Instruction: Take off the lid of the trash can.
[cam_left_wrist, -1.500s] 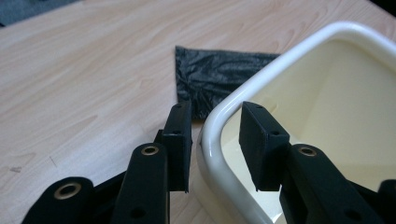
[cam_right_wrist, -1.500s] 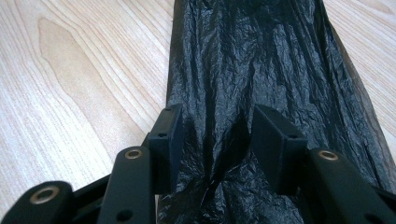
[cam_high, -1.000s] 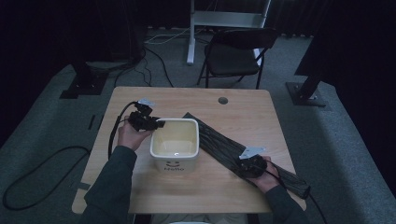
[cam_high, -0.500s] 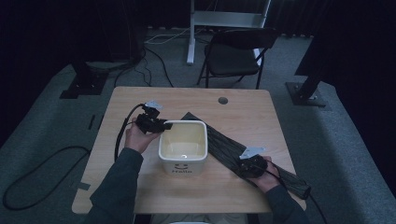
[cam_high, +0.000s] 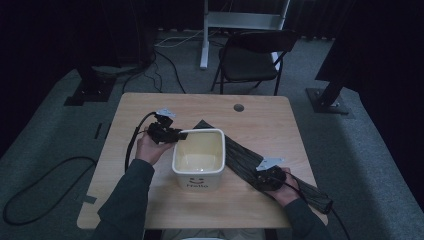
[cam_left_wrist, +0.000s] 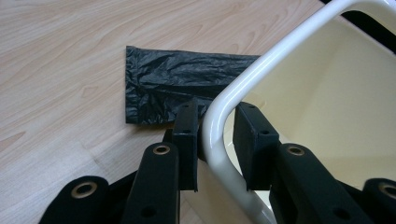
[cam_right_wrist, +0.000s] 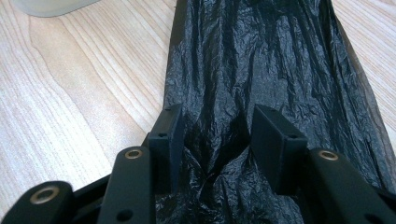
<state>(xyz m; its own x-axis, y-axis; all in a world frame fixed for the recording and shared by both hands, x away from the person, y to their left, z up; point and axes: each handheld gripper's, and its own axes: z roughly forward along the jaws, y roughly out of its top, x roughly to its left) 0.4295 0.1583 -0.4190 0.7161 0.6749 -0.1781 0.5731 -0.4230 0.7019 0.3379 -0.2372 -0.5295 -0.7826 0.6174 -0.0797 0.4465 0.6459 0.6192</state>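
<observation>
A white square bin (cam_high: 199, 160) stands mid-table on a long black bin bag (cam_high: 300, 187) that runs diagonally beneath it. My left gripper (cam_high: 171, 134) straddles the bin's rim (cam_left_wrist: 218, 122) at its far left corner. One pad sits inside the bin and the other pad (cam_left_wrist: 187, 140) outside. The jaws have just been closing, and a thin gap still shows on the outer side. The bag's end (cam_left_wrist: 163, 84) lies flat beyond the rim. My right gripper (cam_high: 267, 177) rests tips-down on the bag (cam_right_wrist: 261, 60). Its jaws are apart, with crumpled plastic bunched loosely between them.
The wooden table (cam_high: 150, 200) has a round cable hole (cam_high: 238, 107) near its far edge. A folding chair (cam_high: 252, 62) and a desk leg stand beyond the table. Cables trail over the floor on the left.
The bin and my left gripper have shifted a little to the right, toward the table's middle. The right gripper has stayed put on the bag.
</observation>
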